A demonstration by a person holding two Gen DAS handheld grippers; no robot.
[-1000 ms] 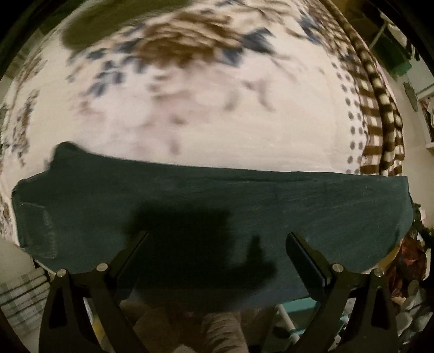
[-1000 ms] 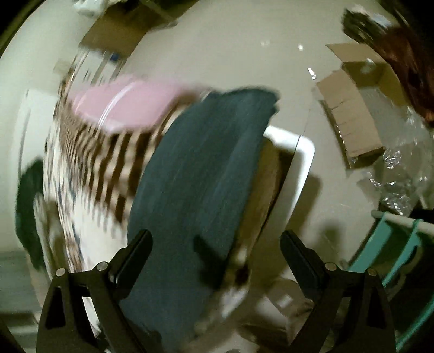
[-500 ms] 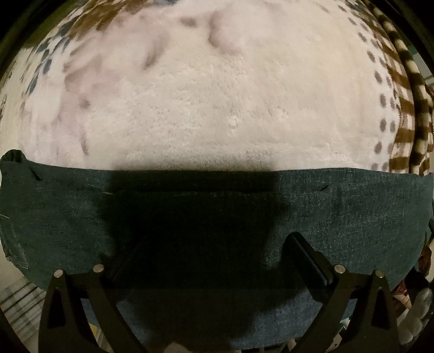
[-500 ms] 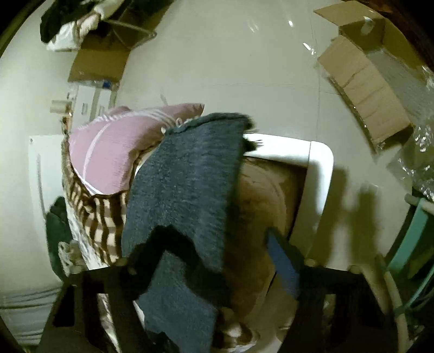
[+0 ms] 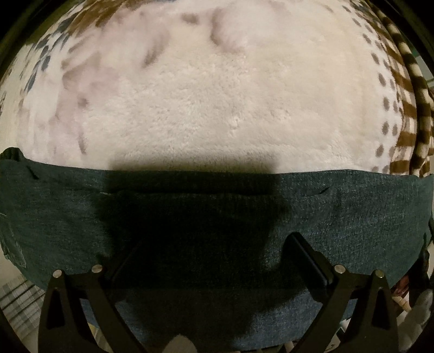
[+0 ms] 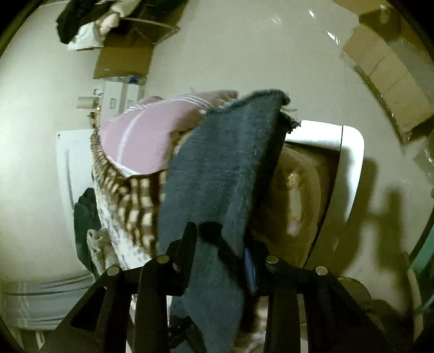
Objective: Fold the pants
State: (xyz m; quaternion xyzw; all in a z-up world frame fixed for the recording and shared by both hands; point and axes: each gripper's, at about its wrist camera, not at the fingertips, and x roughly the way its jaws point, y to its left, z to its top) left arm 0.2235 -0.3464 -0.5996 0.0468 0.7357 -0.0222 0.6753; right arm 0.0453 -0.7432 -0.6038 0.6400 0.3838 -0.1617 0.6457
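Dark teal denim pants (image 5: 339, 217) lie as a long band across the near edge of a fluffy white blanket (image 5: 217, 95). My left gripper (image 5: 214, 249) hovers low over the middle of the pants, jaws wide open and empty, its shadow on the cloth. In the right wrist view the pants (image 6: 222, 168) hang over the bed's end. My right gripper (image 6: 219, 244) is shut on the pants, with cloth pinched between its fingers and more hanging below.
A brown-and-cream checked blanket (image 5: 415, 108) borders the white one at right. The right wrist view shows a pink pillow (image 6: 152, 141), a white tub (image 6: 350, 168), cardboard boxes (image 6: 388, 70) and clothes (image 6: 86, 24) on the pale floor.
My right gripper has closed from wide open onto the pants' end. My left gripper dropped closer to the pants and stays open.
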